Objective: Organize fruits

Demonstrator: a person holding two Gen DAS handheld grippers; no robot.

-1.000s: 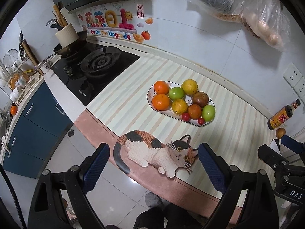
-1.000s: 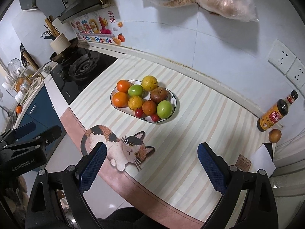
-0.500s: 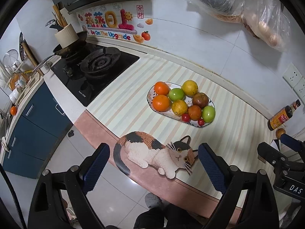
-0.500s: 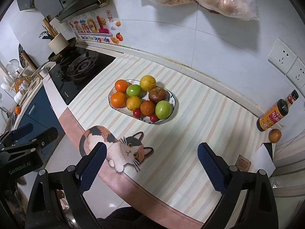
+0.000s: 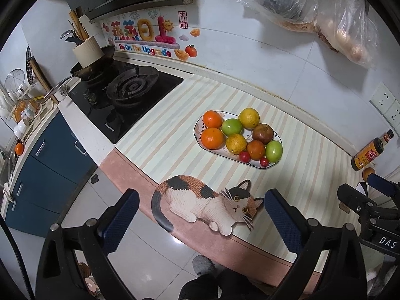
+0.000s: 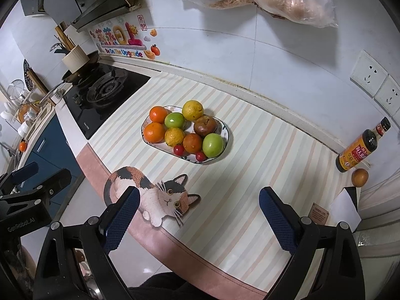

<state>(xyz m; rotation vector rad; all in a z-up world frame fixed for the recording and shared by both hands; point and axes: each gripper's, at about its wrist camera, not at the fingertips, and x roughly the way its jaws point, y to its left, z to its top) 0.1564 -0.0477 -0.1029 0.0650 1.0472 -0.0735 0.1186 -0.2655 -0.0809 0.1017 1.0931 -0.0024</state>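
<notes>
Countertop view seems barely shifted; both tongs (image 5: 198,203) (image 6: 197,200) stay spread, empty.

We see a kitchen worktop (image 6: 250,175) covered by a pastel striped mat with a pink band along its front edge, where a calico cat picture (image 6: 155,195) is printed. Near the middle of the worktop, towards the back edge, stands an oval plate (image 6: 225,135) piled with fruit. At the left end of the worktop we find a black gas hob (image 6: 105,95) let into the surface, with a pan (image 5: 92,70) on its far burner. In the right back corner a sauce bottle (image 6: 360,150) stands upright, with a small orange fruit (image 6: 360,177) just beside it, towards the front. Near the right edge lie a white card (image 6: 345,207) and a small brown tag (image 6: 320,212).
</notes>
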